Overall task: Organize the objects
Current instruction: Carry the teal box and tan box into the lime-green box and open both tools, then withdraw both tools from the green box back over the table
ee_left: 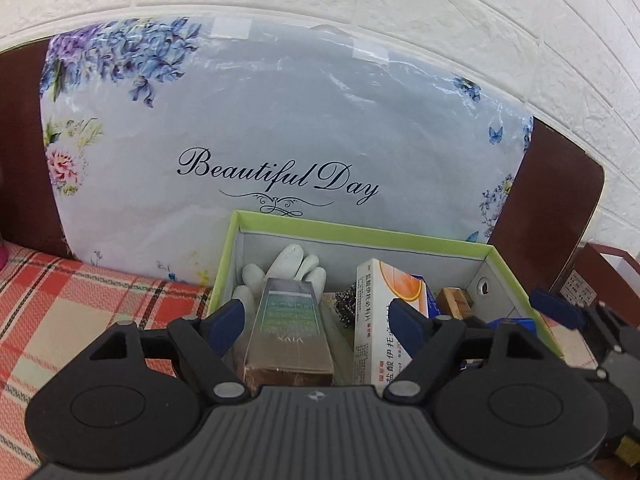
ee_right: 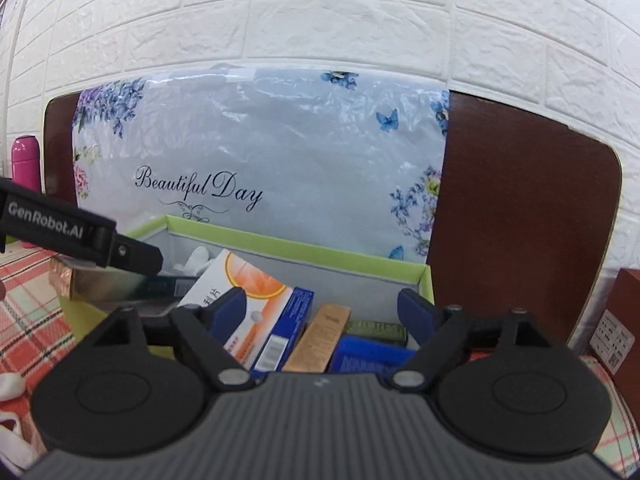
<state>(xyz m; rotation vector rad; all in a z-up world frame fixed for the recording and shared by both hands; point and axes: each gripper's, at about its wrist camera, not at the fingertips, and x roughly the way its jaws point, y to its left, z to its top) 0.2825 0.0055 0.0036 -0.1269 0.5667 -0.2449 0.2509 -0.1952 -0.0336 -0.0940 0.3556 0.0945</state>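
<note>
While both my grippers hover over the green-rimmed box (ee_left: 360, 236), my left gripper (ee_left: 320, 316) gapes wide around the metallic carton (ee_left: 290, 332); my right gripper (ee_right: 320, 312) gapes over the medicine box (ee_right: 248, 300), gripping nothing.

Metallic carton (ee_left: 289, 328): near end hidden behind left tongs' body. White glove (ee_left: 288, 270) half-covered by it. Medicine box (ee_right: 244, 304) small print unreadable. Pink flask (ee_right: 25, 162) base hidden behind the left tongs' arm.
</note>
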